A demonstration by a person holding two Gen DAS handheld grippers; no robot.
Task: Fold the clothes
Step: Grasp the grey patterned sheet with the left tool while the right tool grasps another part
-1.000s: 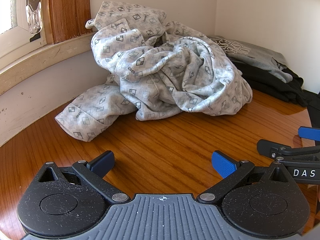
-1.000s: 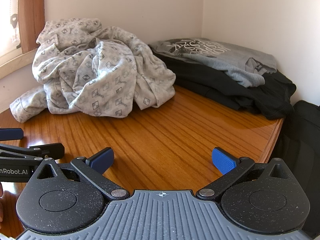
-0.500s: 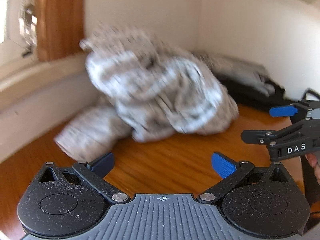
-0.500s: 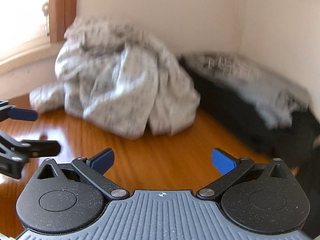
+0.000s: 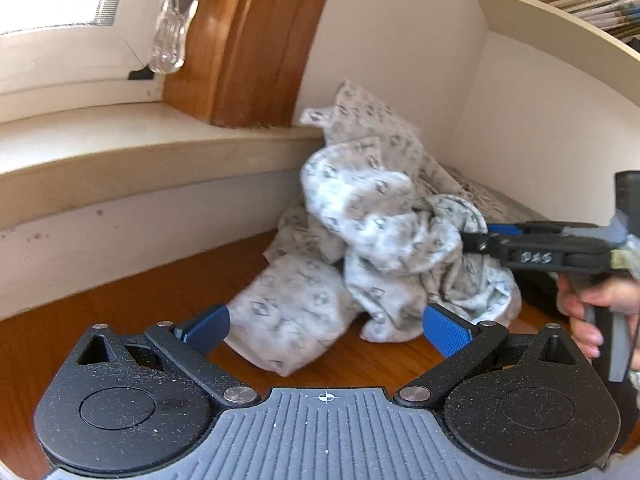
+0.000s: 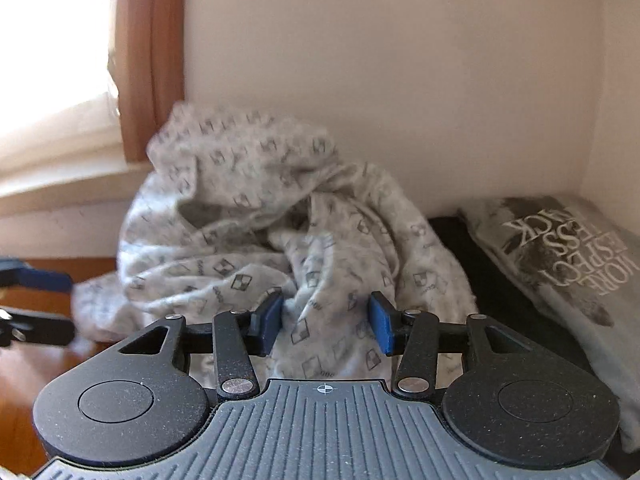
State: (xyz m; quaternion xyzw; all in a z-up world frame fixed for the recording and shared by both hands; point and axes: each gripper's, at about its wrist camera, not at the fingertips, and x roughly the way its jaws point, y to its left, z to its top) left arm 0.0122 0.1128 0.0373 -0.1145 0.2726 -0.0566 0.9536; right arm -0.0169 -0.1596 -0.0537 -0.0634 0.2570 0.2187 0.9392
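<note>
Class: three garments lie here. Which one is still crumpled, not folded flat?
The pale checked-print garment, heaped against the wall; the grey printed shirt and black garment lie flat.

Bare table (image 5: 100, 312) lies open left of the crumpled patterned garment (image 5: 372, 240). The window ledge (image 5: 140, 152) and corner walls close off the back; folded clothes (image 6: 560, 280) block the right side.

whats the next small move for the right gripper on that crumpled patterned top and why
Probably finish the pinch, then lift slightly. The right gripper has its jaws closing around a fold of the patterned top, which is bunched in a heap on the wooden table. The left gripper is open and holds nothing, so it can take another edge afterwards.
</note>
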